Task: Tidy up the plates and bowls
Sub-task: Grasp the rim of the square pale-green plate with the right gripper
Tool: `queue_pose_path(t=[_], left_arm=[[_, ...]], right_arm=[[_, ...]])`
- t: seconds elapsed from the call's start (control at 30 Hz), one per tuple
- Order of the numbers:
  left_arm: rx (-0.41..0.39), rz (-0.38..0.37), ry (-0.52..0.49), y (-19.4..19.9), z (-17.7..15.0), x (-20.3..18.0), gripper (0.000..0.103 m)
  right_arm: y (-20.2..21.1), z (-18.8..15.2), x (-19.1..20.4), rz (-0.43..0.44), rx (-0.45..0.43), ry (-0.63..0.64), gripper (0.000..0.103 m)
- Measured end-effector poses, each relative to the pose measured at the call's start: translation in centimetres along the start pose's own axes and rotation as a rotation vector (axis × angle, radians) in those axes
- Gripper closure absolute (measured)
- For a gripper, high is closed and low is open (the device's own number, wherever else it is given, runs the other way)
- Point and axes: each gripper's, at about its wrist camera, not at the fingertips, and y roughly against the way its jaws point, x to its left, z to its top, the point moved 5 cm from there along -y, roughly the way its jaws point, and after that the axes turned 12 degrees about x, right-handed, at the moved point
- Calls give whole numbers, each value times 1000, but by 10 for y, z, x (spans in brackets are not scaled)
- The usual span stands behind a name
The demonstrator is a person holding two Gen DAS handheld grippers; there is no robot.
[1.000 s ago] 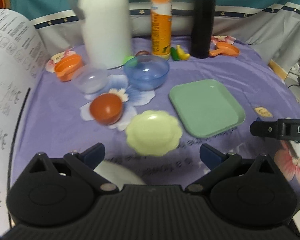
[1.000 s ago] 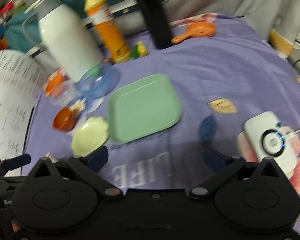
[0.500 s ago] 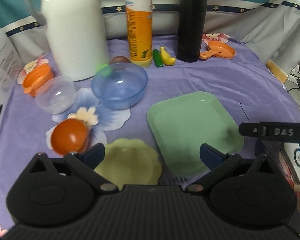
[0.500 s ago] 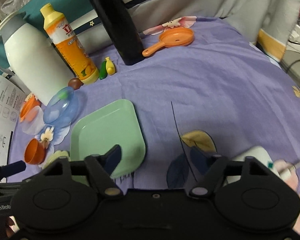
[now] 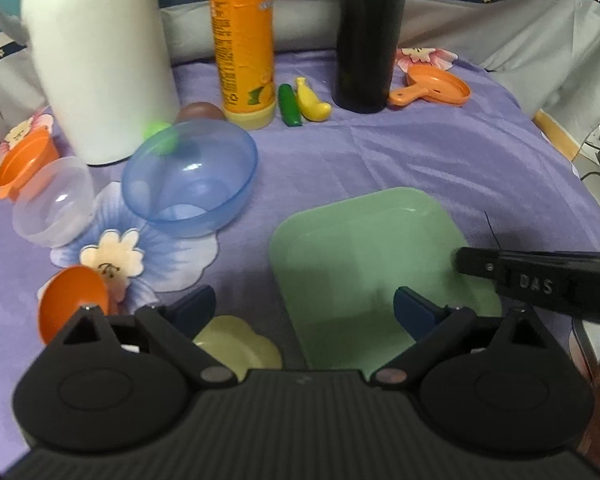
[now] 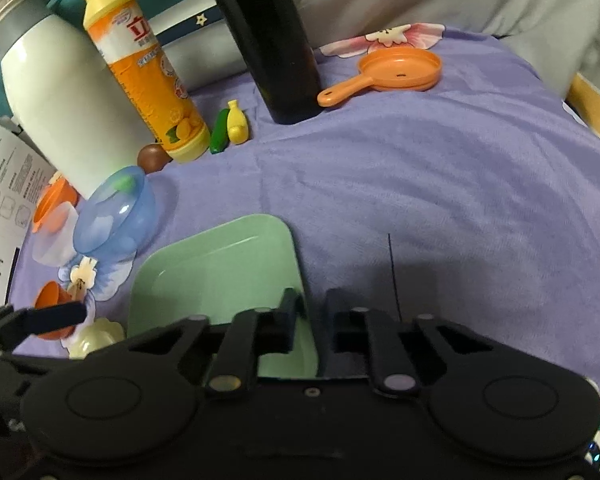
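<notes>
A square green plate (image 5: pixel 360 248) lies flat on the purple cloth. My right gripper (image 6: pixel 310 304) is shut on the green plate's (image 6: pixel 220 272) right rim. My left gripper (image 5: pixel 304 300) hovers with its jaws wide and closing; its pads touch nothing. Under them lie the green plate's near-left corner and a pale yellow scalloped plate (image 5: pixel 240 346). An orange bowl (image 5: pixel 72 300) sits just left of the left finger. Farther back stand a blue bowl (image 5: pixel 192 176) and a clear bowl (image 5: pixel 52 204).
A white flask (image 5: pixel 100 52), an orange bottle (image 5: pixel 244 40) and a black flask (image 5: pixel 368 32) stand along the back. Near them lie a toy cucumber (image 5: pixel 290 110), a toy banana (image 5: pixel 312 104) and an orange toy pan (image 5: pixel 436 90). An orange cup (image 5: pixel 24 160) sits far left.
Both grippers moved forward and down over the plates. The right jaws went from wide open to shut on the green plate's right rim. The left jaws narrowed slightly.
</notes>
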Motion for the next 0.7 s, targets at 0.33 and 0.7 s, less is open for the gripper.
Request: queue_pose_path(t=[0.33,0.7], left_arm=[[27,-27,-85,-17,6,-29,26],[20,-51,-82,-24,10,-32,49]], right_arm=[[10,-9,-27,11,-17,-71,96],[7,-7,-28,21,-56,-80,92]])
